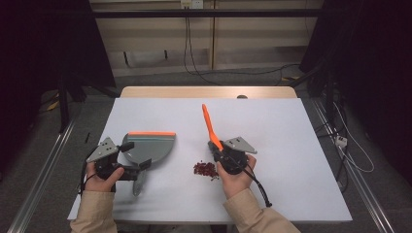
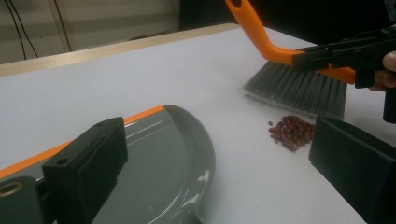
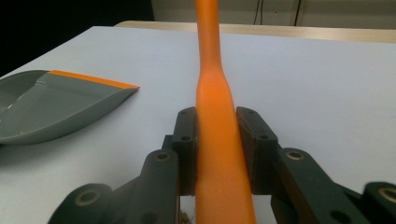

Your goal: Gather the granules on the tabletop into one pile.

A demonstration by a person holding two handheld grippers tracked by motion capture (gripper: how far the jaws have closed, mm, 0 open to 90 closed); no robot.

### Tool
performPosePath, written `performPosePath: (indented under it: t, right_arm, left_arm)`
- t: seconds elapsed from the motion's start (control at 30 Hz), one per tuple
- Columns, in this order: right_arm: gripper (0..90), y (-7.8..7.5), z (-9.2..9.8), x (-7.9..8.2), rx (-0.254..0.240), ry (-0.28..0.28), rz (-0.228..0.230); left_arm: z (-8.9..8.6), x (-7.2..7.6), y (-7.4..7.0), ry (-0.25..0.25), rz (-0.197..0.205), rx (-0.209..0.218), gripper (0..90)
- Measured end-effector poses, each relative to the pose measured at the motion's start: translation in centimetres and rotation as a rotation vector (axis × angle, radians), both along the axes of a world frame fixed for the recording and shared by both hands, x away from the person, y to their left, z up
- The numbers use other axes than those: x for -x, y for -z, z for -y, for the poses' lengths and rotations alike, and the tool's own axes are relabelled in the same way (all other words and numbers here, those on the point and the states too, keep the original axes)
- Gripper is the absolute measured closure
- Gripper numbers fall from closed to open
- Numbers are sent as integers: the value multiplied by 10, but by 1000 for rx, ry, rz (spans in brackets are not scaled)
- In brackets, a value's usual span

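Right gripper (image 3: 215, 140): jaws pinching orange brush handle (image 3: 212, 107), pads pressed on both sides. Handle angled up and away; grey bristles (image 2: 299, 91) down on table (image 1: 272, 126), just behind red bean pile (image 1: 206, 169). Left gripper (image 1: 127, 167): jaws spread in left gripper view, straddling rear of grey dustpan (image 1: 145, 145); grip on its handle not discernible. Dustpan flat on table, left of bean pile, near but apart, orange lip (image 1: 151, 133) on far edge.
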State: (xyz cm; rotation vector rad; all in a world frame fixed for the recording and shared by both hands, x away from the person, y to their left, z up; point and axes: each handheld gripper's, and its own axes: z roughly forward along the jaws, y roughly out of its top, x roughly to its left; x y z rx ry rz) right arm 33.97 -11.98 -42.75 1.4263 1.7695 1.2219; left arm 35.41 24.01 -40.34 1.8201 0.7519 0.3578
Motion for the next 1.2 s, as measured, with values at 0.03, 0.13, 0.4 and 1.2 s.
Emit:
performPosePath:
  t: [0.03,0.13,0.4,1.2]
  right_arm:
    - [709,0,1,2,8,4,1]
    - [709,5,0,6,46,-2,2]
    - [707,10,-19,8,30,-23,19]
    - [710,-11,39,6,9,-136,73]
  left_arm:
    - [0,0,0,0,0,0,43]
    - [1,1,0,-2,-1,4,43]
    - [-1,0,-1,0,6,1,43]
    - [3,3,0,3,-7,-43,42]
